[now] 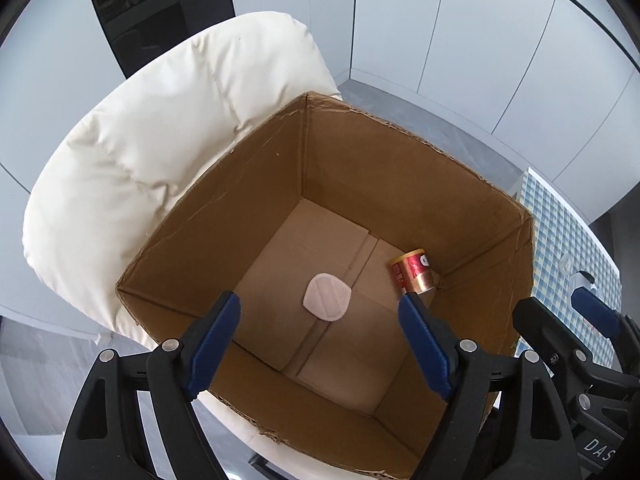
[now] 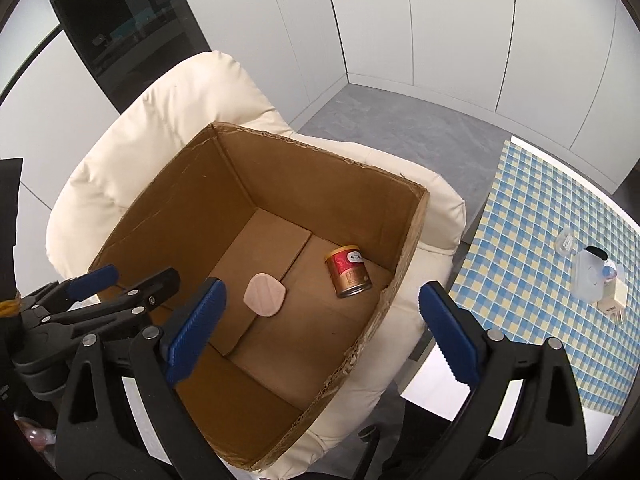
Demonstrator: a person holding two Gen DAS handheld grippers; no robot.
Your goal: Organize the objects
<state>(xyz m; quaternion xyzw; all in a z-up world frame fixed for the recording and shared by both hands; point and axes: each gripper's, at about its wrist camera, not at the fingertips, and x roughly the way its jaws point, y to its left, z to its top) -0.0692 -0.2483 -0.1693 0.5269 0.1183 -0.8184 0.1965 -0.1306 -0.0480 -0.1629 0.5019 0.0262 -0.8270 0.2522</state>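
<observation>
Left gripper [image 1: 320, 312] and right gripper [image 2: 320, 300]: jaws wide apart, holding nothing, above the open brown cardboard box [image 1: 400, 168] containing a pink rounded pad [image 1: 327, 297] and a red-gold tin can [image 1: 414, 272].

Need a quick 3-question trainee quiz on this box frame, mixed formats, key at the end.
1. True or false: the red can lies inside the cardboard box.
2. What sits nearer the middle of the box floor? A) pink pad B) glass jar C) spoon
3. Fill in: the box rests on a cream ____.

Key: 1 true; 2 A; 3 chair. Both the left gripper and right gripper hang open above the box, holding nothing.
</observation>
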